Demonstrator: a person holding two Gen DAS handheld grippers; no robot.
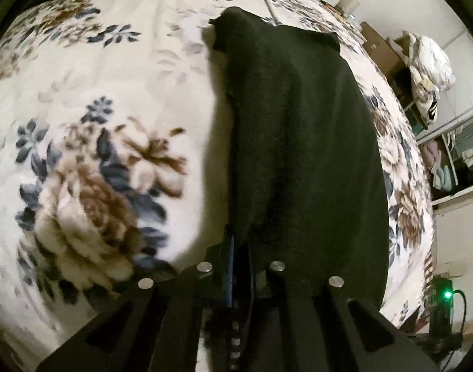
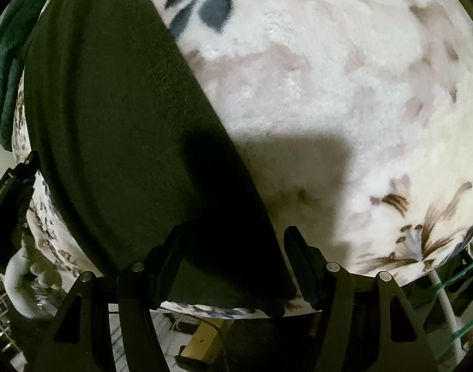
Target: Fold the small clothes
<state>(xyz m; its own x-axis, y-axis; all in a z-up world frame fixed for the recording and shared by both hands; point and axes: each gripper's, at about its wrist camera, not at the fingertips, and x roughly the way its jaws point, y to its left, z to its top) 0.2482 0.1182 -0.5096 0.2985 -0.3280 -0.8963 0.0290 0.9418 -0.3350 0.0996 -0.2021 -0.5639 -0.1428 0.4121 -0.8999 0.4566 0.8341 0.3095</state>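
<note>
Tightly closed, the left claw (image 1: pixel 239 248) pinches the near edge of a dark green garment (image 1: pixel 298 130), its two fingers pressed together with the cloth gathered between them. From that grip the garment runs away up the frame as a long dark panel, lying flat on a cream blanket (image 1: pixel 96 124) printed with brown and slate-blue flowers; its far end shows two small corners against the pale pile. Beyond the blanket's right-hand edge stand open shelves (image 1: pixel 447 167) holding folded fabrics, a white bundle (image 1: pixel 428 71) piled above them, and a small device with a green light (image 1: pixel 446 294) near the bottom corner.

The right claw (image 2: pixel 233 263) stands wide apart over the same garment (image 2: pixel 112 124), one finger (image 2: pixel 171 260) above the dark cloth and the other (image 2: pixel 301 263) just past its straight edge, above the blanket (image 2: pixel 329 93). Whether the pads touch the fabric cannot be told; nothing is clamped. The claw's shadow falls across cloth and blanket ahead of it. At the left rim a darker teal fabric (image 2: pixel 3 62) lies bunched beside the garment, and below the blanket's edge part of the left tool's black body (image 2: pixel 10 204) shows.
</note>
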